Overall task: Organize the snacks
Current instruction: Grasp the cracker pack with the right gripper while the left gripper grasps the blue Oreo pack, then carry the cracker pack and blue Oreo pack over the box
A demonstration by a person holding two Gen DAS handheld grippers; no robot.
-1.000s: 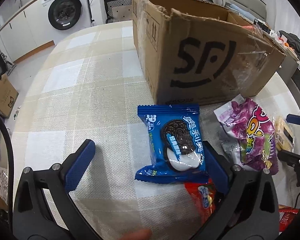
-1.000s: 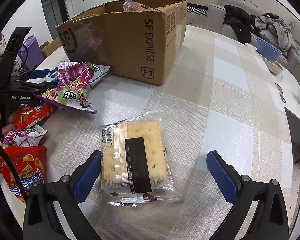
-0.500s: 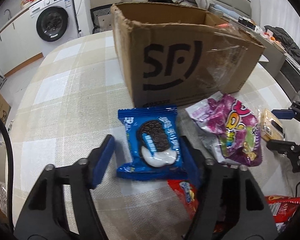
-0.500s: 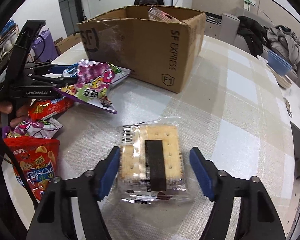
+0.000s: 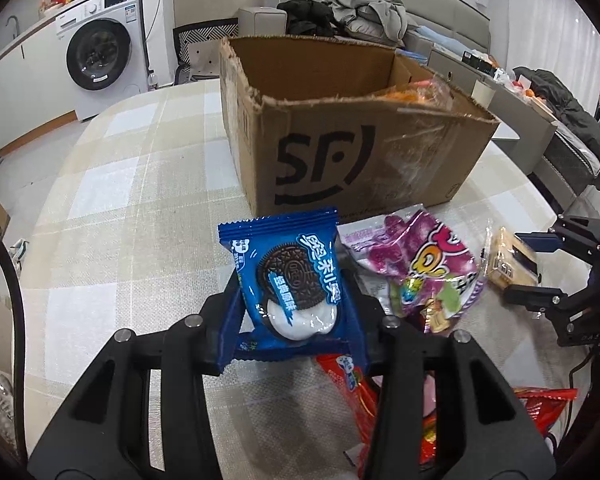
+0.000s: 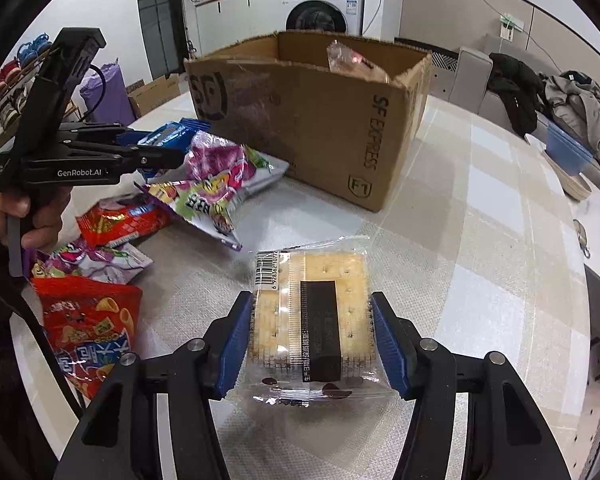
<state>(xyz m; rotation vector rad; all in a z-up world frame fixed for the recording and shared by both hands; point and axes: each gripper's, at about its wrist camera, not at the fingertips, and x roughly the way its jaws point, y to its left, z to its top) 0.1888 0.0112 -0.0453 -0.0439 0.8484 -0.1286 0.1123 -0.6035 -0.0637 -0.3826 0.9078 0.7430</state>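
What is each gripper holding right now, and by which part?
Left gripper: blue cookie packet, jaws closing on its two long sides. Right gripper: clear cracker pack, jaws closing on its left and right edges.

Glossy blue foil cookie packet, clear plastic cracker wrapper, matt corrugated cardboard box.
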